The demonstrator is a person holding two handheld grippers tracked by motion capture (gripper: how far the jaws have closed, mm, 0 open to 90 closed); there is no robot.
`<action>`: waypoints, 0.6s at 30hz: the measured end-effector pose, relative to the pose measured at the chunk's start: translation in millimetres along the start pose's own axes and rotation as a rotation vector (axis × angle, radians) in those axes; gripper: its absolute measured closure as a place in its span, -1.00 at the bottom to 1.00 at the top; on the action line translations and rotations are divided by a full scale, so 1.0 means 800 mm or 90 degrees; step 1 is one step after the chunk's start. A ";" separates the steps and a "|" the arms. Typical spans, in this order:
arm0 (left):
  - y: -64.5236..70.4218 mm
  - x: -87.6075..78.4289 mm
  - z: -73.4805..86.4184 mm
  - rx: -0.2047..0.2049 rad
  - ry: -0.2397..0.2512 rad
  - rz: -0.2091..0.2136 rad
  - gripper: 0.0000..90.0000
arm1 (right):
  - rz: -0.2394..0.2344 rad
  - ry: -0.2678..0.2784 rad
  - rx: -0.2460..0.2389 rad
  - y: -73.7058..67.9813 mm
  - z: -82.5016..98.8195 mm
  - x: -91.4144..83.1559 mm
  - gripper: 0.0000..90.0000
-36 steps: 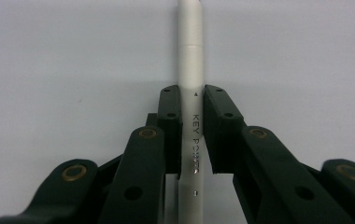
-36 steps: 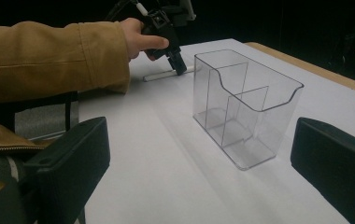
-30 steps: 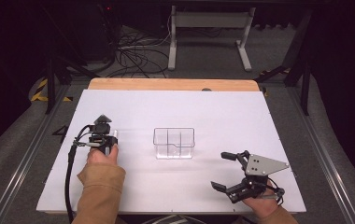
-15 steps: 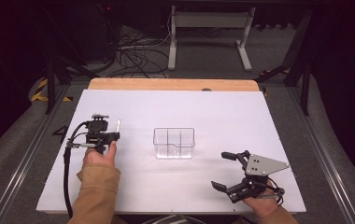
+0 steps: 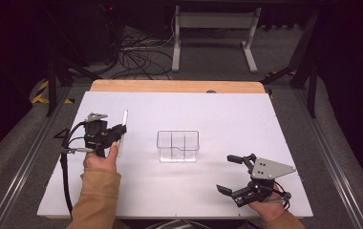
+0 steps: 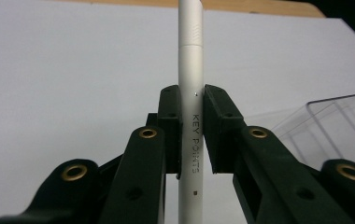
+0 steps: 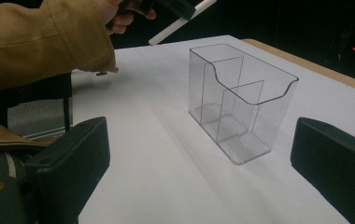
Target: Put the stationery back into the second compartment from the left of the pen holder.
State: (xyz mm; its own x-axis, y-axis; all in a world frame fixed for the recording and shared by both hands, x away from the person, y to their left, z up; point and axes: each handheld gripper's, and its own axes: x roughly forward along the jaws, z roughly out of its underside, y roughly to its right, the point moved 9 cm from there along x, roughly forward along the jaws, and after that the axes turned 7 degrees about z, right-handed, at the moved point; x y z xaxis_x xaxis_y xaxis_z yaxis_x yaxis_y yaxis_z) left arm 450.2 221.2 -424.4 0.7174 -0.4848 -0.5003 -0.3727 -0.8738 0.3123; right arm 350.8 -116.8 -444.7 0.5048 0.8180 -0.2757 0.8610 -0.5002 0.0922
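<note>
Pen (image 6: 190, 93), white, marked "KEY POINTS", is sitting clamped between the jaws of the left tool (image 5: 115, 136), which is gripping it mid-barrel and holding it above the bench (image 5: 227, 109). In the high view it is lying at about 9 o'clock from the clear plastic divided organizer (image 5: 178, 146), well apart from it. Right tool (image 5: 229, 174) is resting at about 5 o'clock from the organizer, jaws spread wide and grasping nothing.

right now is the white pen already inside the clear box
No, the white pen is clamped in the left hand-held gripper, off to the side of the clear box, whose compartments hold nothing.
</note>
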 end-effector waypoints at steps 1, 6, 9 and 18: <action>0.003 -0.003 -0.003 0.003 0.009 0.011 0.74 | -0.001 0.000 0.000 0.000 0.000 0.000 -0.88; 0.020 -0.015 -0.017 0.047 0.057 0.056 0.74 | -0.001 -0.001 0.000 -0.001 0.000 0.001 -0.88; 0.026 -0.018 -0.022 0.057 0.076 0.078 0.74 | -0.002 0.000 0.001 -0.001 0.000 0.001 -0.88; 0.049 -0.027 -0.029 0.109 0.128 0.130 0.74 | -0.004 0.000 0.000 -0.001 0.001 0.001 -0.89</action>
State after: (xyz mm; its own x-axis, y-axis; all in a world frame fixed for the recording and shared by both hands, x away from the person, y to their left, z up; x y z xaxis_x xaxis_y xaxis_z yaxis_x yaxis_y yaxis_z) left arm 433.6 198.4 -382.9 0.7133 -0.6482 -0.2664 -0.6022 -0.7613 0.2402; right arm 350.1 -116.0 -445.4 0.4998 0.8210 -0.2761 0.8639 -0.4954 0.0906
